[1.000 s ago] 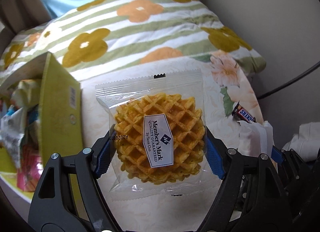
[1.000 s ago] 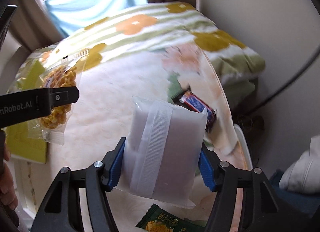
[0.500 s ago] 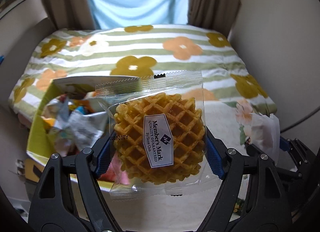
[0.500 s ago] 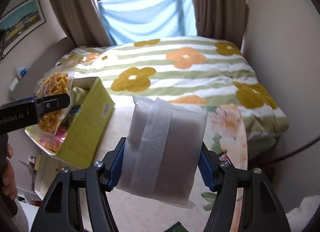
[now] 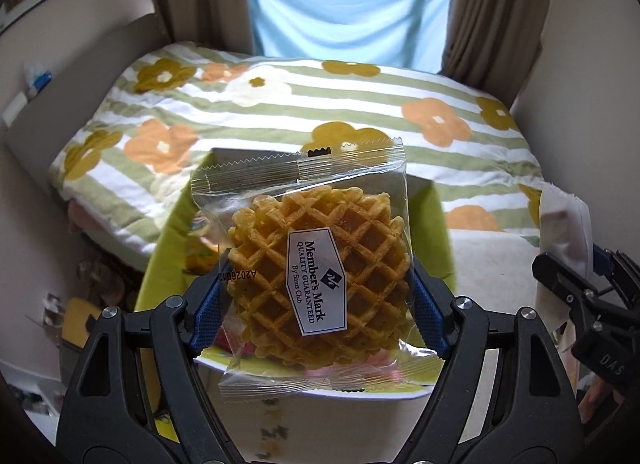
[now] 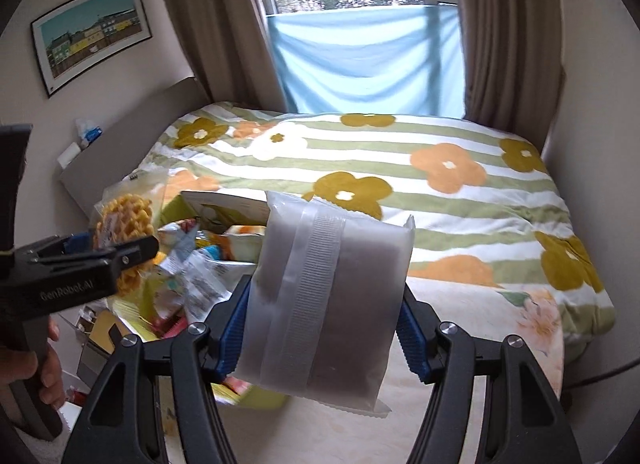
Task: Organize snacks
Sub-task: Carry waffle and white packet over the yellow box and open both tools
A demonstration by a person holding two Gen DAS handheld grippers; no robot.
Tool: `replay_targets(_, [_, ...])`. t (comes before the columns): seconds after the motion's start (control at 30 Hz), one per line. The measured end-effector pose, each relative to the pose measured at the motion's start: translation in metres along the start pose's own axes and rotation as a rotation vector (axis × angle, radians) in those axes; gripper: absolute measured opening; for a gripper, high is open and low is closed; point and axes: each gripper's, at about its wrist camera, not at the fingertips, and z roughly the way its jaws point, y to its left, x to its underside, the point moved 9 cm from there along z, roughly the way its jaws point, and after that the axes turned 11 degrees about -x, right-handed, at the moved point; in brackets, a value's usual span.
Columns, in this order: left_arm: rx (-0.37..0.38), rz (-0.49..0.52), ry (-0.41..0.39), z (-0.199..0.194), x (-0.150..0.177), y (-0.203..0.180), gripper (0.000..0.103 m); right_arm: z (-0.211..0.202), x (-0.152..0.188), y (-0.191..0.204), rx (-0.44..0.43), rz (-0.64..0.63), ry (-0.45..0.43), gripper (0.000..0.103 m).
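While both packets hang in the air, the green box sits below and behind them, and it serves as the landmark here. It stands open, with one pale flap raised on its far side, and it is heaped with loose snack wrappers in white, blue, yellow and pink; their print is too blurred to read.

Above the box, the left gripper is clamped on a clear waffle packet, its blue pads pressing the two side edges. The packet stands on end, long axis running up and away from the camera, crimped seals at top and bottom. Its white label reads "Member's Mark, Quality Guaranteed, By Sams Club", and a code beginning "A2026012" runs along the left edge.

Just right of the box, the right gripper squeezes a frosted white pouch by its sides. That pouch also stands upright, leaning slightly right, with a ribbed seam down its middle and no legible print.

Seen from the right wrist, the left gripper's arm bears "GenRobot.AI", and a hand holds its grip.

Beyond the box lies a flowered, green-striped bedspread.
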Motion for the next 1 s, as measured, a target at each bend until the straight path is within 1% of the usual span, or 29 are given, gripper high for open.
replay_targets(0.13, [-0.019,-0.016,0.033,0.029,0.009,0.028,0.077,0.032,-0.006,0.025,-0.026,-0.027,0.039,0.061])
replay_targets(0.23, [-0.006,-0.025,0.066,0.049,0.016,0.041,0.077,0.055,-0.007,0.039,-0.038,-0.037,0.076,0.061])
replay_targets(0.33, [0.016,-0.025,0.098,0.065,0.021,0.047,0.079,0.071,-0.007,0.043,-0.037,-0.034,0.101,0.061])
replay_targets(0.4, [0.049,-0.015,0.118,0.075,0.024,0.047,0.082,0.079,-0.007,0.046,-0.032,-0.02,0.111,0.061])
replay_targets(0.47, [0.056,0.009,0.115,0.08,0.024,0.046,0.097,0.084,-0.006,0.044,-0.02,0.0,0.116,0.061])
replay_targets(0.53, [0.049,0.041,0.09,0.08,0.024,0.047,0.101,0.088,-0.003,0.042,-0.002,0.023,0.121,0.061])
replay_targets(0.63, [0.051,0.097,0.069,0.081,0.025,0.047,0.102,0.093,0.001,0.038,0.032,0.049,0.135,0.061])
replay_targets(0.77, [0.074,0.123,0.087,0.085,0.031,0.048,0.102,0.095,0.007,0.034,0.064,0.074,0.153,0.061])
replay_targets(0.9, [0.088,0.116,0.092,0.086,0.033,0.05,0.102,0.099,0.015,0.036,0.053,0.088,0.184,0.061])
replay_targets(1.0, [0.086,0.1,0.106,0.089,0.033,0.054,0.102,0.109,0.022,0.042,0.027,0.075,0.234,0.062])
